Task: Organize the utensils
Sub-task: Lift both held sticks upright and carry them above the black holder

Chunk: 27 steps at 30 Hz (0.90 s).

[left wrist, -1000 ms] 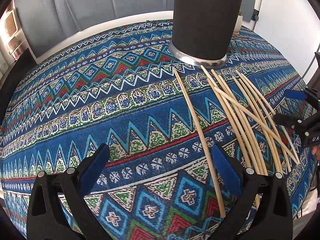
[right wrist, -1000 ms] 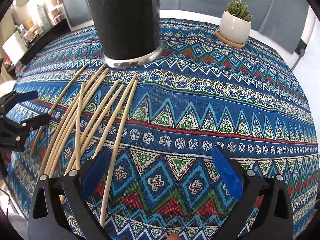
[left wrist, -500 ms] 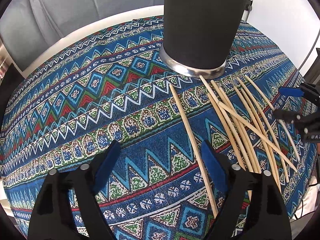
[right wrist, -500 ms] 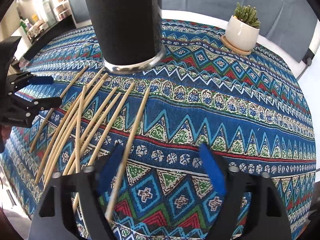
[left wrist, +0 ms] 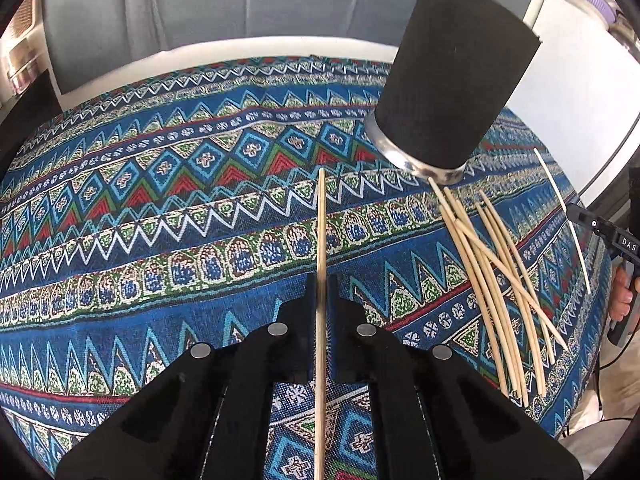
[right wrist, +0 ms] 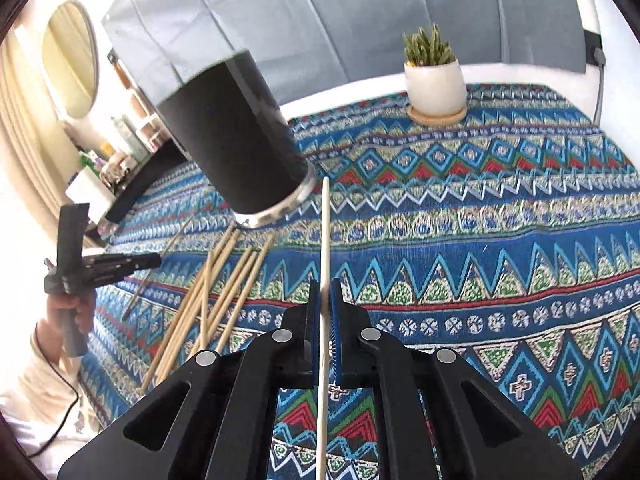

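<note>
Left claw (left wrist: 320, 292): clamped on one chopstick (left wrist: 321, 224), pointing straight ahead.
Right claw (right wrist: 325, 300): clamped on another stick (right wrist: 325, 232) beside black holder (right wrist: 236, 140).

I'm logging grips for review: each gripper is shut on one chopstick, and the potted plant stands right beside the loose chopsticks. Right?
Not quite. The potted plant stands apart from the loose chopsticks, past the black holder, as the right wrist view shows. Both grips are right.
</note>
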Tool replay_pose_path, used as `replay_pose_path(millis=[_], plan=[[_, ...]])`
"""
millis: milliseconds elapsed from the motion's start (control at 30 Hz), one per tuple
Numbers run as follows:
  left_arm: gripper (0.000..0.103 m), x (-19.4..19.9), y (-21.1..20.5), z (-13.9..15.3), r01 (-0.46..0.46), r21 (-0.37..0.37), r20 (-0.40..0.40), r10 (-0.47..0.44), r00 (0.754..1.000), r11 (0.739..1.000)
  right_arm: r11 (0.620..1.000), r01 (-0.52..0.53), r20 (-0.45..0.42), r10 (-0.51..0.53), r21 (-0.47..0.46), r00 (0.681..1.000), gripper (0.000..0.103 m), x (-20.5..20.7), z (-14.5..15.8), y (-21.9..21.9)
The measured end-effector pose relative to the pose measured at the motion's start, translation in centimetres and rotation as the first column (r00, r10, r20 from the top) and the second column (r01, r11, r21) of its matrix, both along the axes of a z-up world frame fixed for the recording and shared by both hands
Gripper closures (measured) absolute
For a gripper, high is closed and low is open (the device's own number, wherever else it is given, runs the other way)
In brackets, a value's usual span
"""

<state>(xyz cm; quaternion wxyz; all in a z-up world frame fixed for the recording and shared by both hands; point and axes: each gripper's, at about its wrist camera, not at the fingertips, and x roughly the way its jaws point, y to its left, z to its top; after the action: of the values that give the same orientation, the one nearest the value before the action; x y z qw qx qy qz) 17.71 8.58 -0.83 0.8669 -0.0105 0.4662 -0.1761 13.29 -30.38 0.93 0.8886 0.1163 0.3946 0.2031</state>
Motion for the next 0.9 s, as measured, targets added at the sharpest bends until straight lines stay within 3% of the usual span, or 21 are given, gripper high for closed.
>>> replay_pose_path(millis=[133,233,367,500,567,700,900], plan=[[0.098,-1.5,2.2,3.4,-0.031,-0.121,0.107,0.044,0.993,0.992,1.0,0.009,0.121,-0.011,0.012,0.993,0.098,-1.3,3.0,-0.5],[0.098,-2.3,2.5,7.1,-0.036,-0.149,0.223,0.069,0.972,0.988,1.0,0.007,0.196,-0.008,0.006,0.981,0.098,-1.1,6.0,-0.5],[0.098,-2.4,1.7,12.4,0.014,-0.174,0.405,0.059,0.912,0.985,1.0,0.006,0.303,-0.008,0.007,0.953,0.098,-0.6,9.8,-0.7],[0.098,-2.3,0.5,16.3,0.053,-0.189,0.515,0.053,0.856,0.98,0.999,0.016,0.38,-0.028,0.034,0.925,0.098,1.1,12.6,-0.5],[0.098,-2.1,-0.1,17.5,0.073,-0.208,0.555,0.057,0.83,0.975,0.998,0.02,0.404,-0.045,0.066,0.914,0.098,1.9,13.5,-0.3],[0.098,-1.0,-1.5,19.2,0.116,-0.248,0.596,0.057,0.801,0.962,0.994,0.009,0.439,-0.055,0.107,0.897,0.098,3.6,14.7,0.4],[0.098,0.5,-4.3,19.6,0.139,-0.277,0.648,0.078,0.757,0.951,0.986,-0.034,0.548,-0.062,0.164,0.834,0.098,5.1,16.0,2.3]])
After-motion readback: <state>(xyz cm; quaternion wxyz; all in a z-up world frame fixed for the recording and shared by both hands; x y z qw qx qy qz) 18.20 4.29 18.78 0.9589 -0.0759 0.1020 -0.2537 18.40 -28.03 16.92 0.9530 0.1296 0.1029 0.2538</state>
